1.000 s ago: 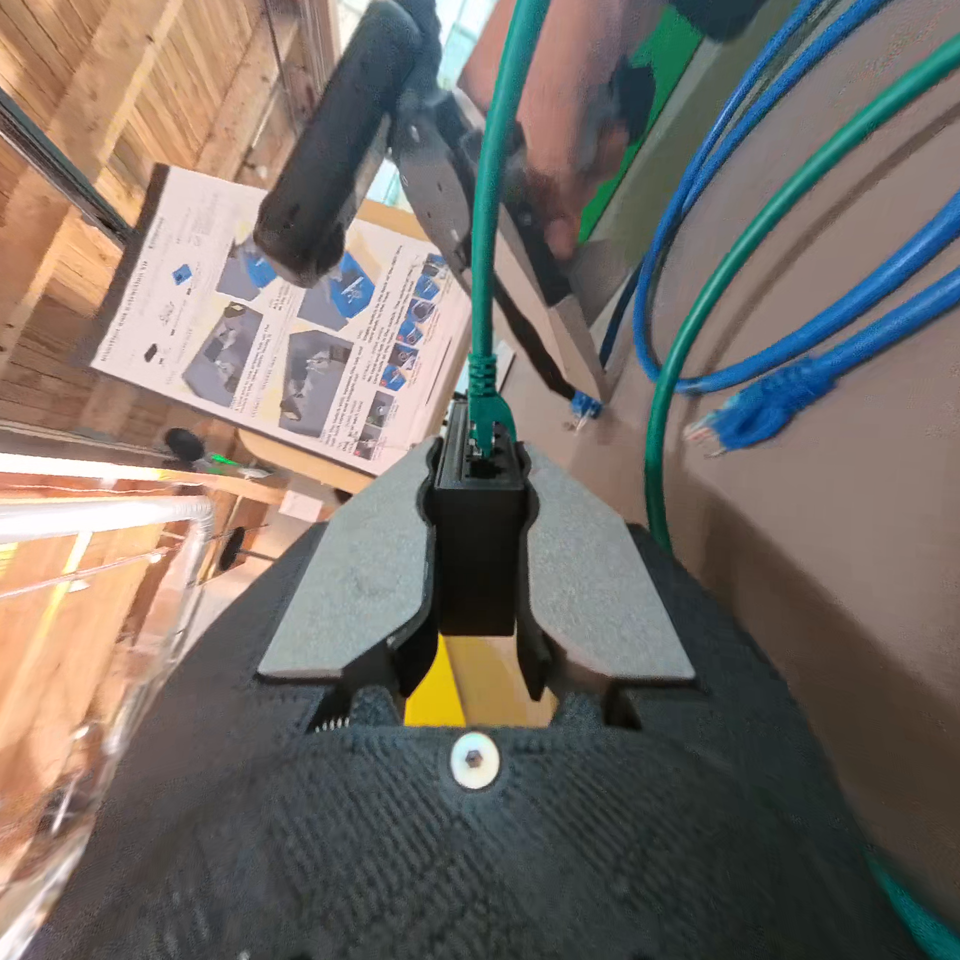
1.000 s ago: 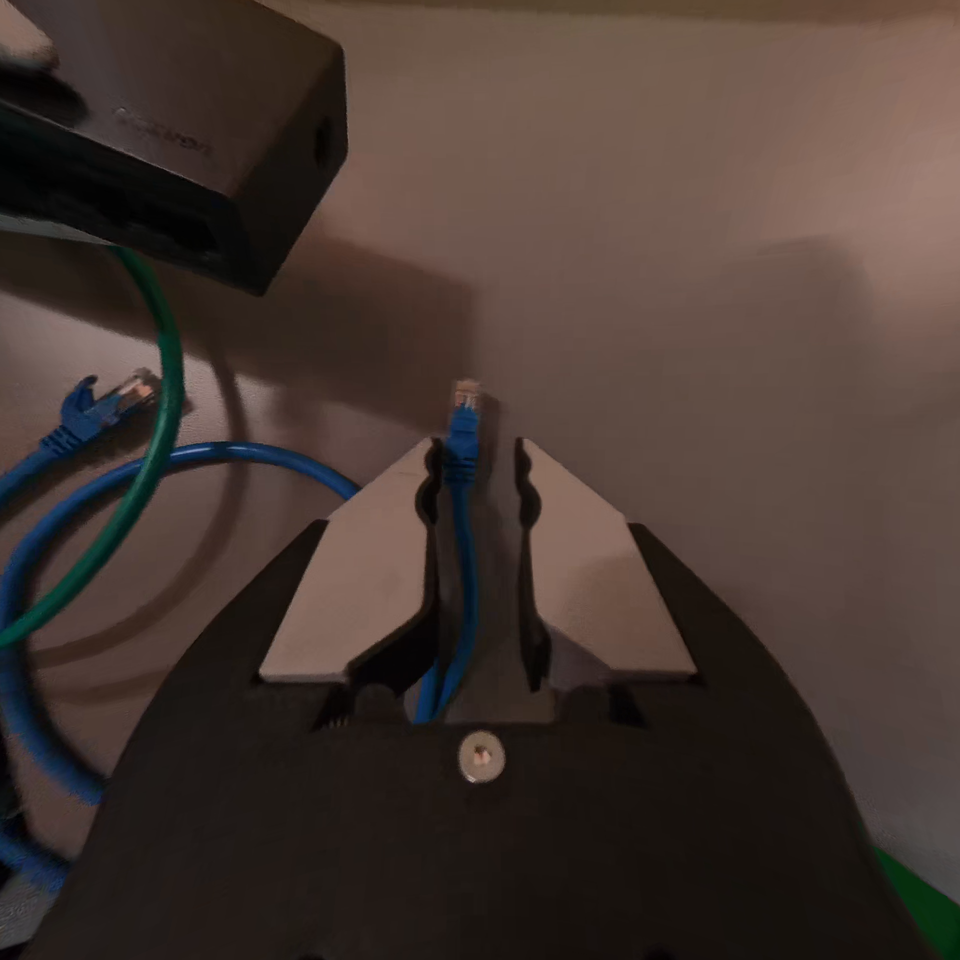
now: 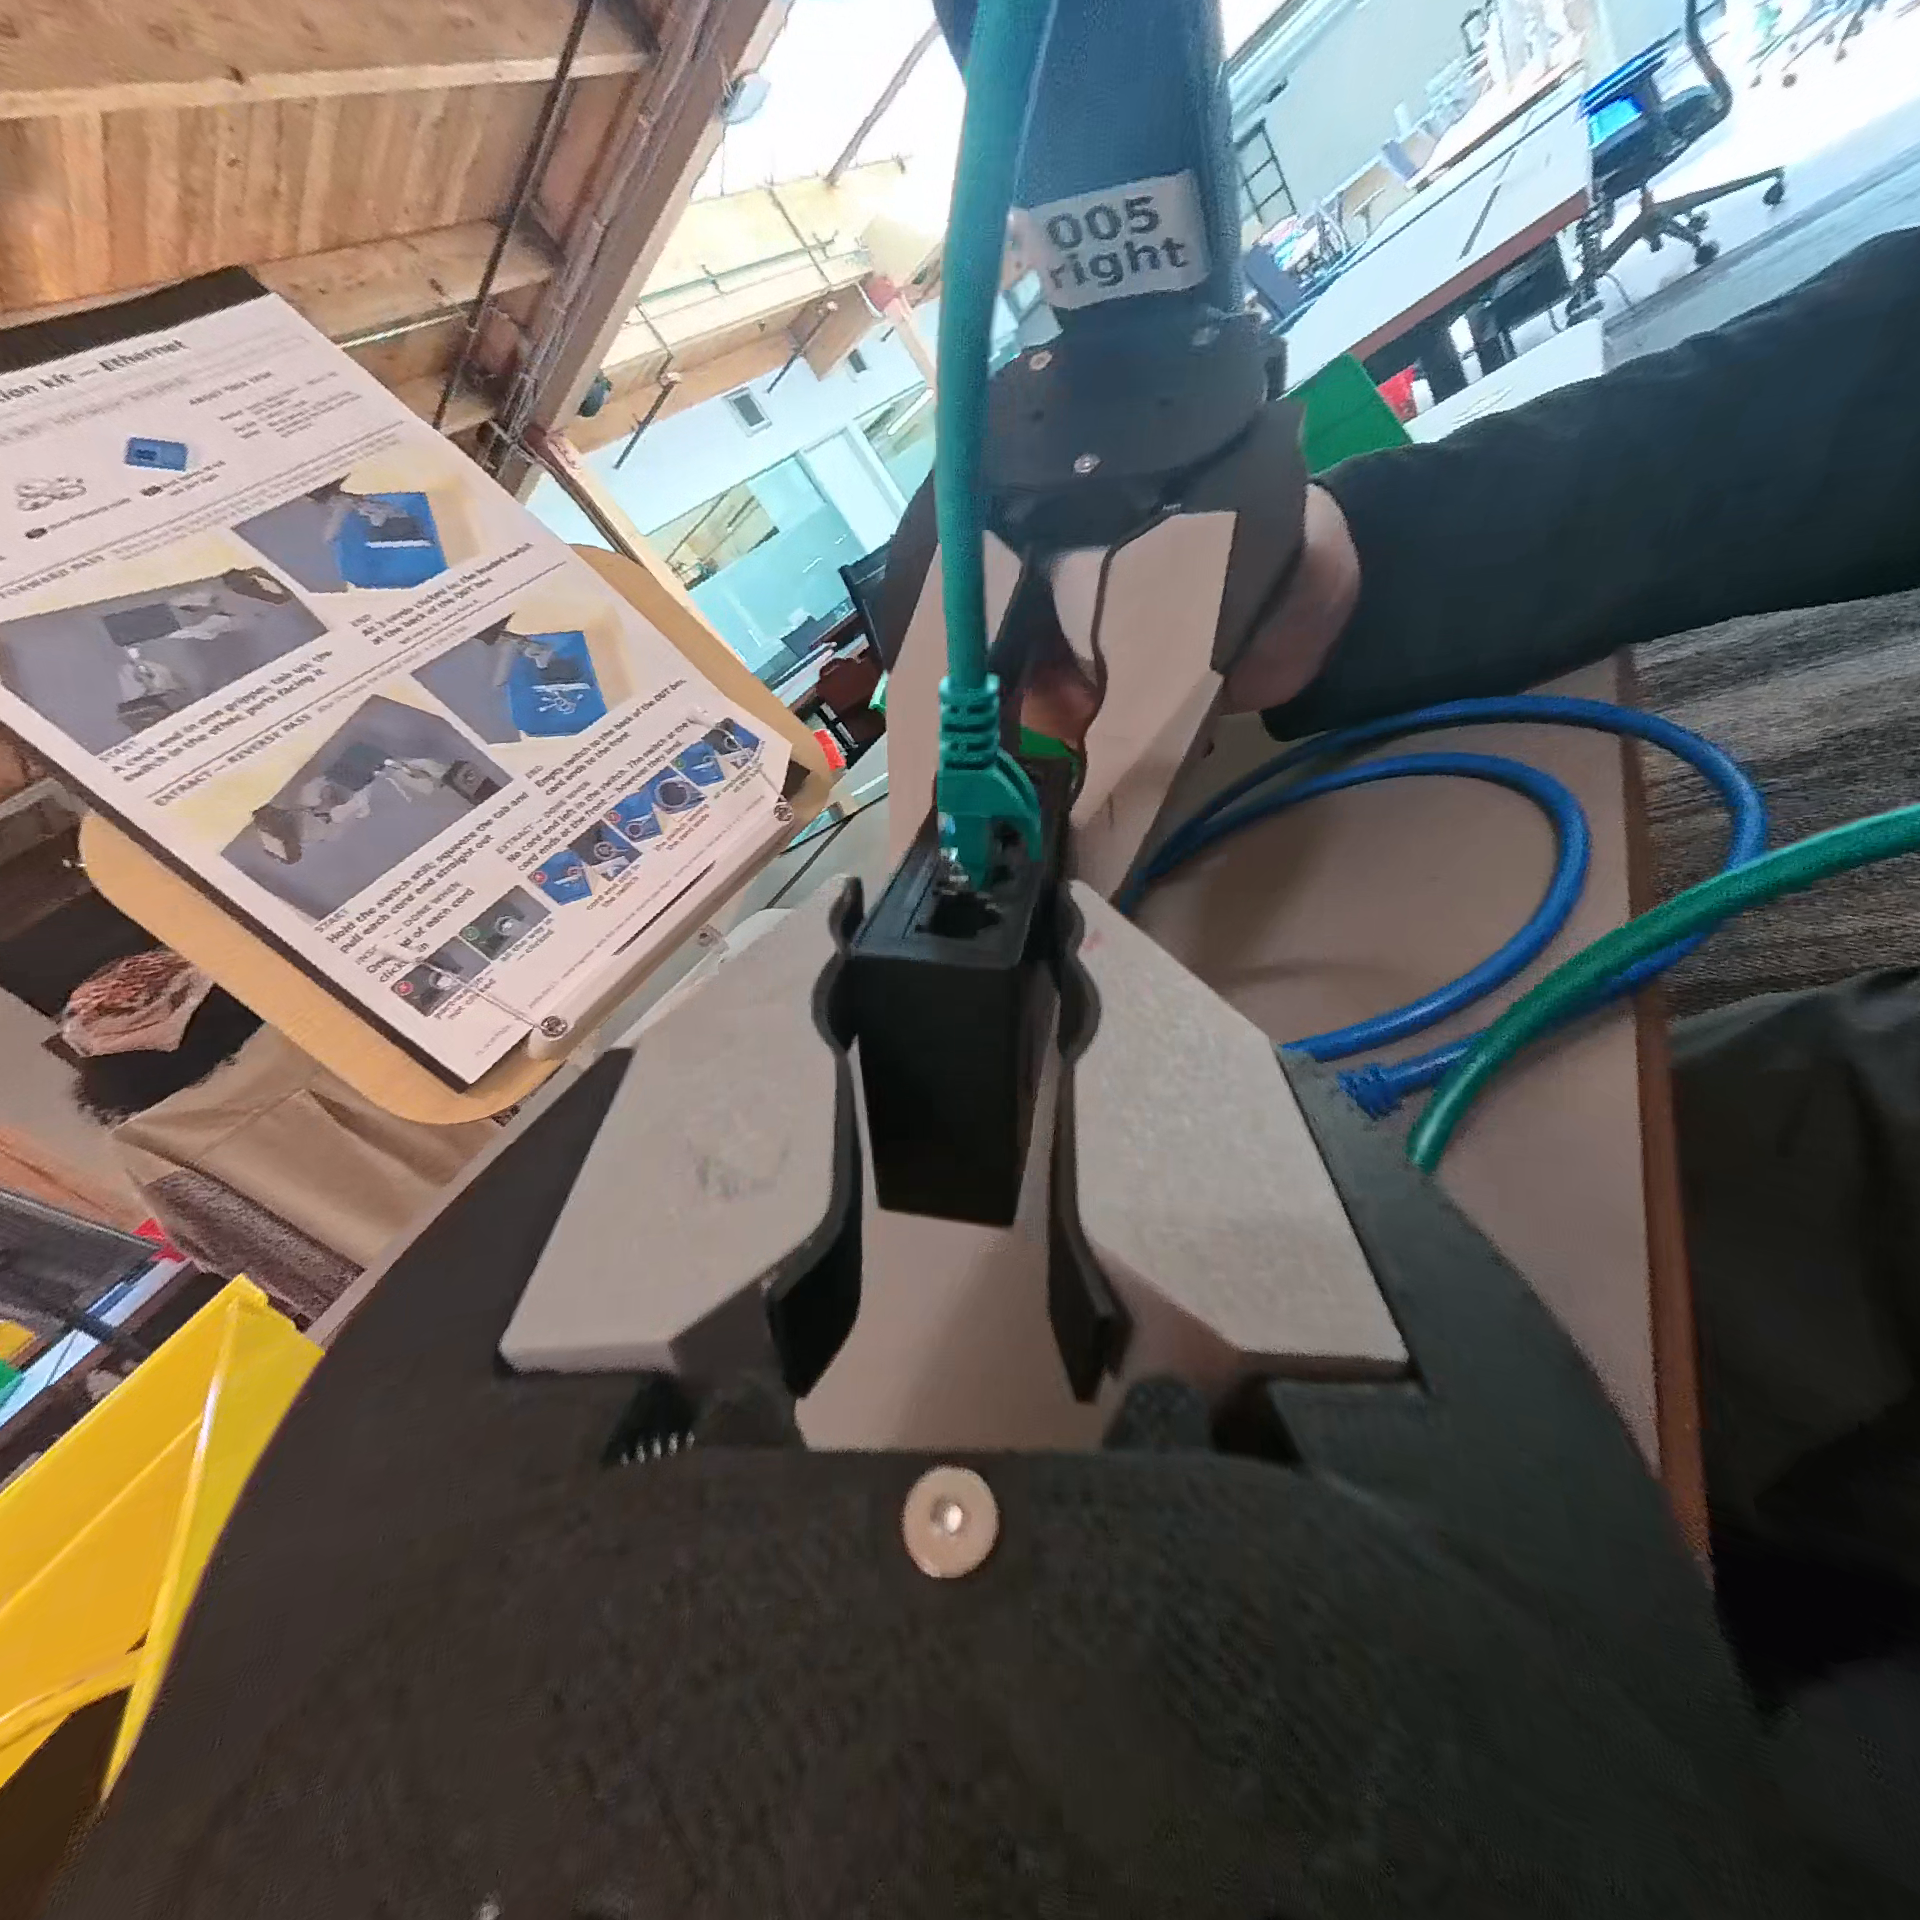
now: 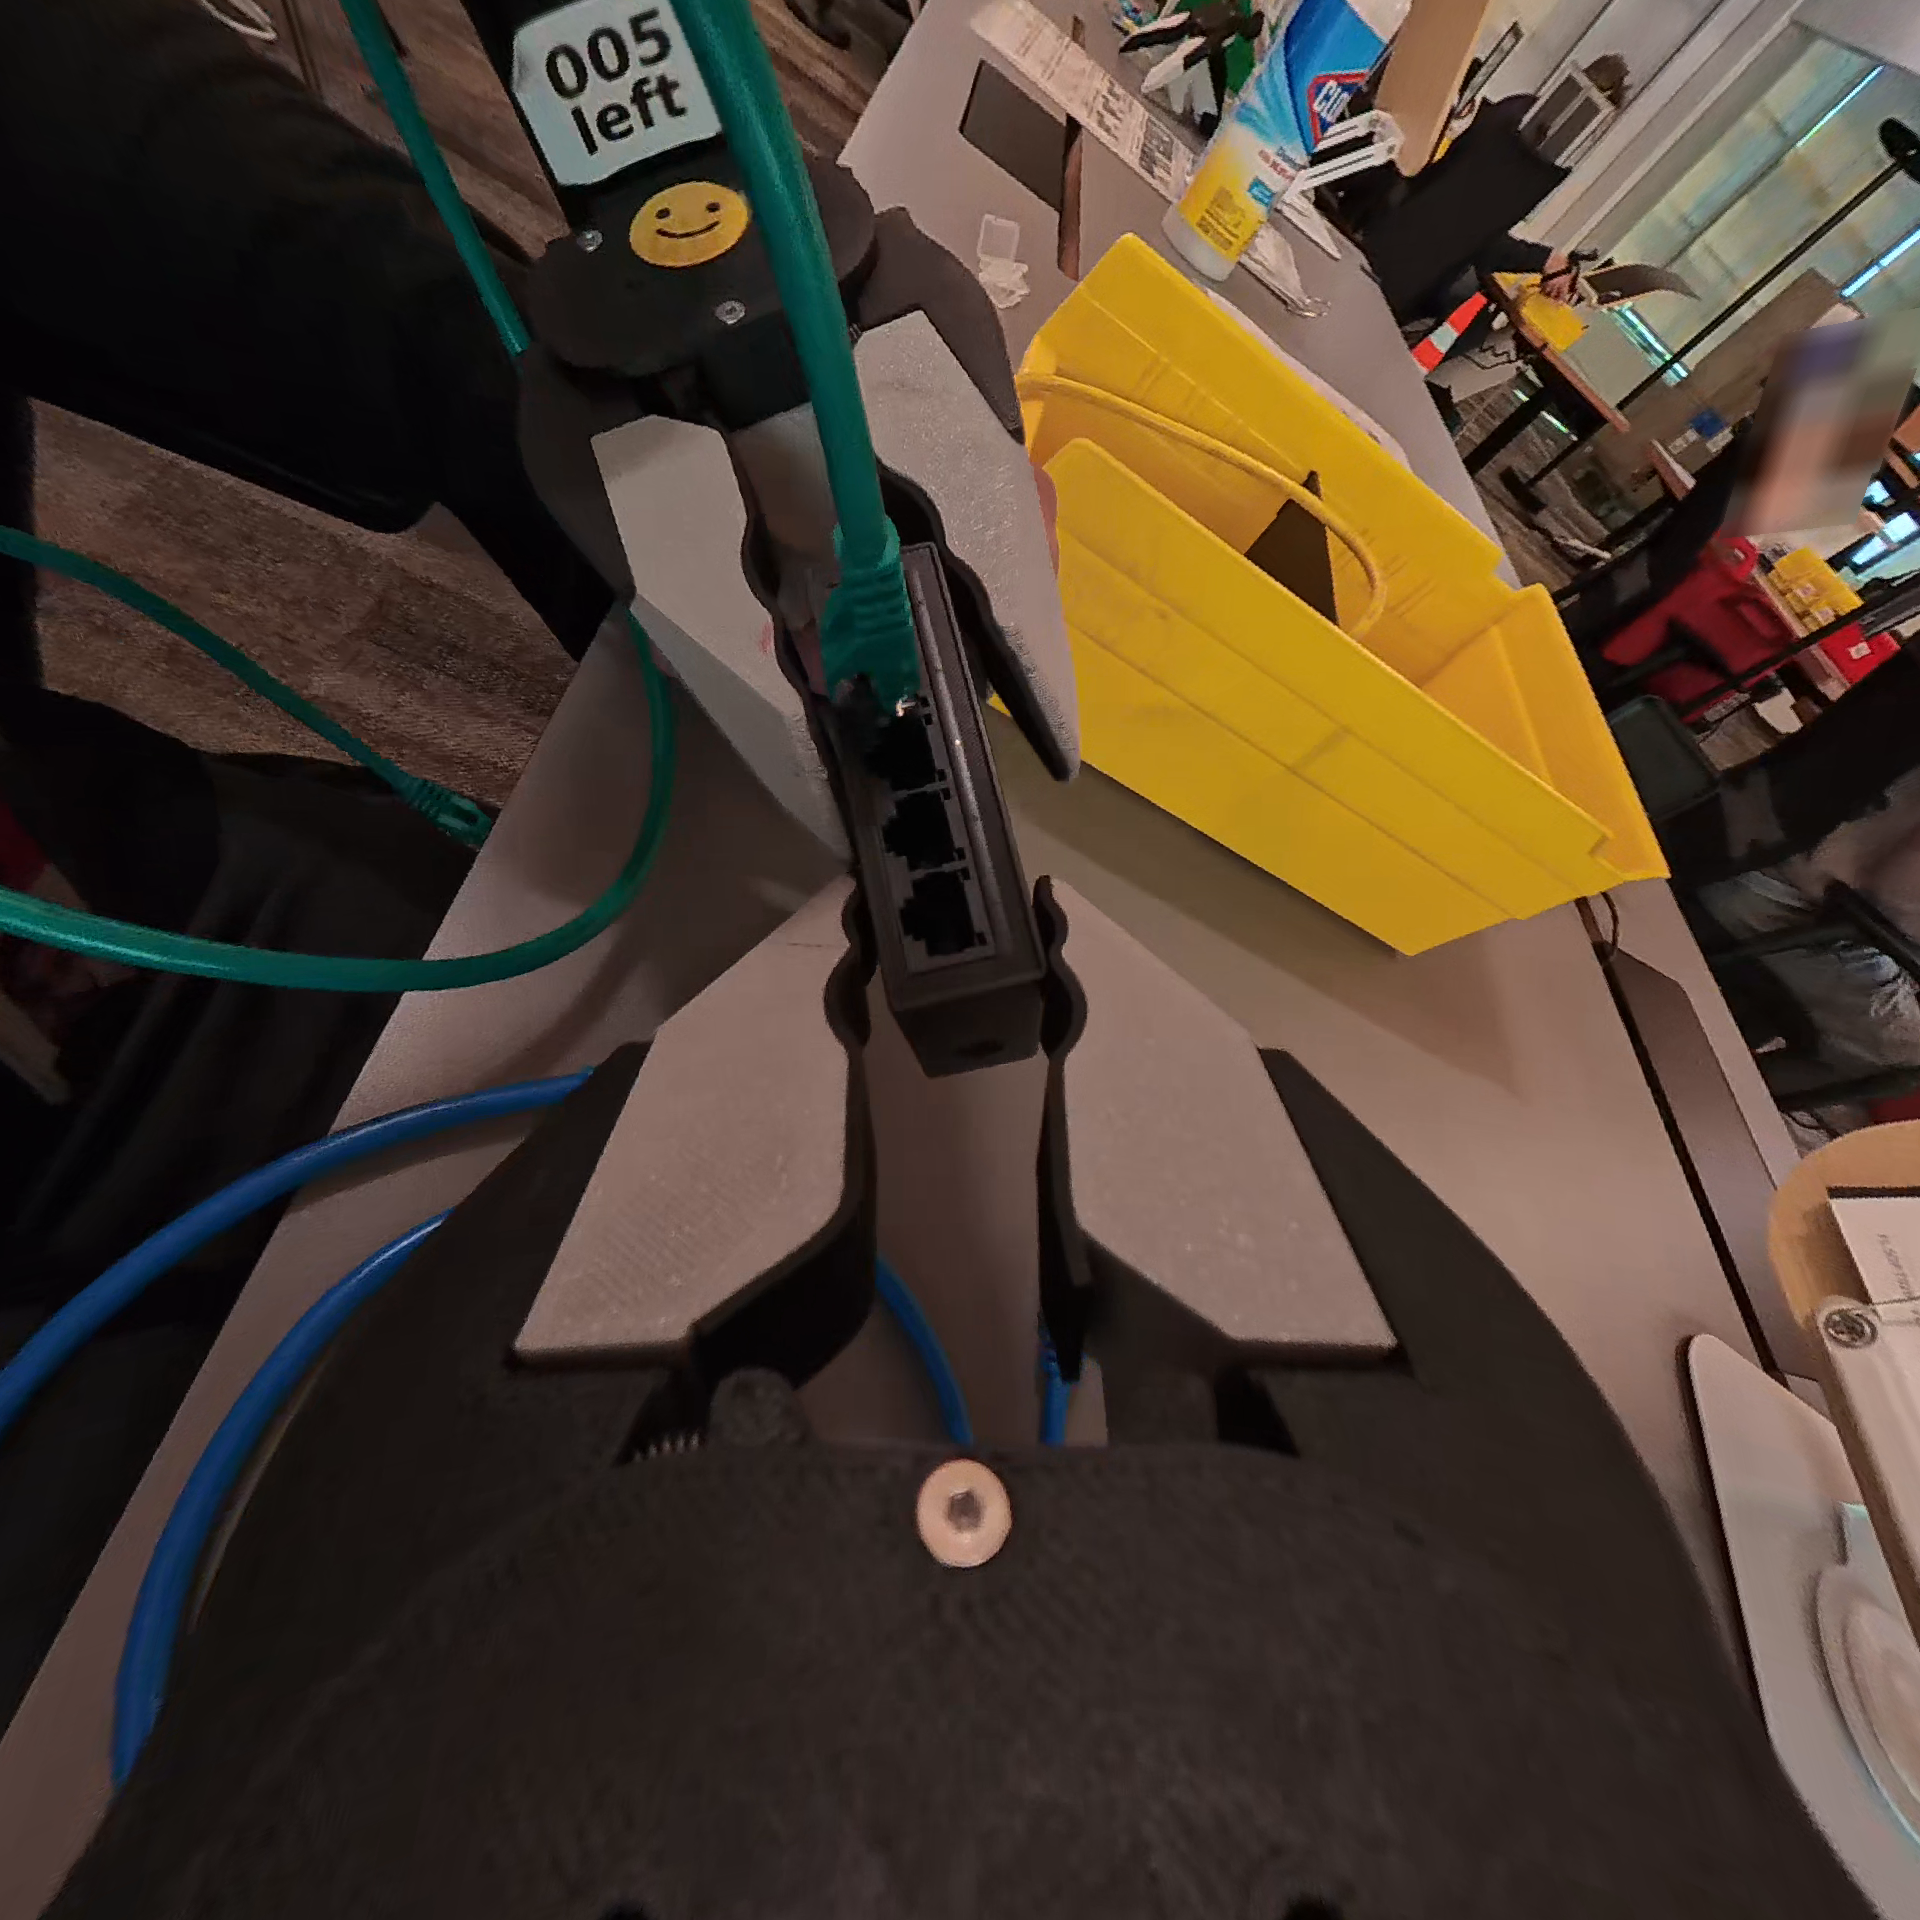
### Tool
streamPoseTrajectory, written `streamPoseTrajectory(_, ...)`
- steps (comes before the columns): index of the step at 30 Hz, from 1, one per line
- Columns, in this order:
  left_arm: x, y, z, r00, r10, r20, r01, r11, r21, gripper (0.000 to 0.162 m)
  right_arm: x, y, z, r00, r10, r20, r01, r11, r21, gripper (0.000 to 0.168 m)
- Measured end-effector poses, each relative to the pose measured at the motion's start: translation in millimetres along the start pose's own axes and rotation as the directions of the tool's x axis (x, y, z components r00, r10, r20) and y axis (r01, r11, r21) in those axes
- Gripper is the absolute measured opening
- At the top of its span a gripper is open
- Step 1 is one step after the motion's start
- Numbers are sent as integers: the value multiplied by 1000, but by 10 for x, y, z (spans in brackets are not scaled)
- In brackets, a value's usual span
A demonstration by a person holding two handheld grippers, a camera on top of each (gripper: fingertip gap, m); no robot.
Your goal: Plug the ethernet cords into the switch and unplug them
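Ahead and to the right of your right gripper [image 4: 951, 966] sits an open yellow plastic bin [image 4: 1340, 727] on the grey tabletop [image 4: 1299, 1039]; inside it lies a pale yellow cord [image 4: 1309, 488] beside a dark upright divider.

Your left gripper [image 3: 951, 956] is clamped on the small black rectangular ethernet switch [image 3: 951, 1060], held between its grey fingers with the port row facing forward. A green ethernet cord [image 3: 966, 468] enters the port at the end of the row nearest the left fingertips; the other three ports stand empty.

Your right gripper's jaws are parted and straddle the far end of the switch; whether the pads actually touch its sides is hard to tell.

Two blue ethernet cords [image 4: 260, 1299] loop on the tabletop below and left of the right gripper, unplugged.

A second ago the right gripper was low over the table with a blue plug between its open fingers; it now carries nothing and faces the switch.
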State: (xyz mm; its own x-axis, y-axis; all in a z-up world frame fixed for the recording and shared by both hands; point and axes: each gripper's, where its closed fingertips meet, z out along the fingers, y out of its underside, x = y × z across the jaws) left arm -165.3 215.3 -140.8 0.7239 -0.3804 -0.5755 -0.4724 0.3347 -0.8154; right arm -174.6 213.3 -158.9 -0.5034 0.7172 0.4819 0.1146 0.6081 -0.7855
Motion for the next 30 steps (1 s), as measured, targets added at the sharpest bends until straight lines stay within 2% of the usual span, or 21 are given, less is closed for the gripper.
streamPoseTrajectory(5,-34,-28,-22,1000,-5,21,4,1000,28,35,14,-112,-127,1000,16,-19,-15,997,74,26)
streamPoseTrajectory(8,8,-65,-27,1000,-1,0,1,999,52,41,-59,-191,-182,999,22,25,-25,991,129,26)
streamPoseTrajectory(16,125,-176,-56,999,-25,-34,27,996,80,33,-194,-458,-200,994,9,107,-37,965,260,27)
streamPoseTrajectory(24,222,-221,-68,1000,3,1,-3,999,46,33,-312,-403,-177,976,6,217,-54,975,215,27)
streamPoseTrajectory(27,253,-178,-47,999,33,-30,-33,999,-14,31,-345,-343,-202,962,15,273,-67,981,180,29)
streamPoseTrajectory(30,232,-147,-68,998,63,-12,-64,997,-54,30,-324,-310,-182,964,13,265,-57,986,160,31)
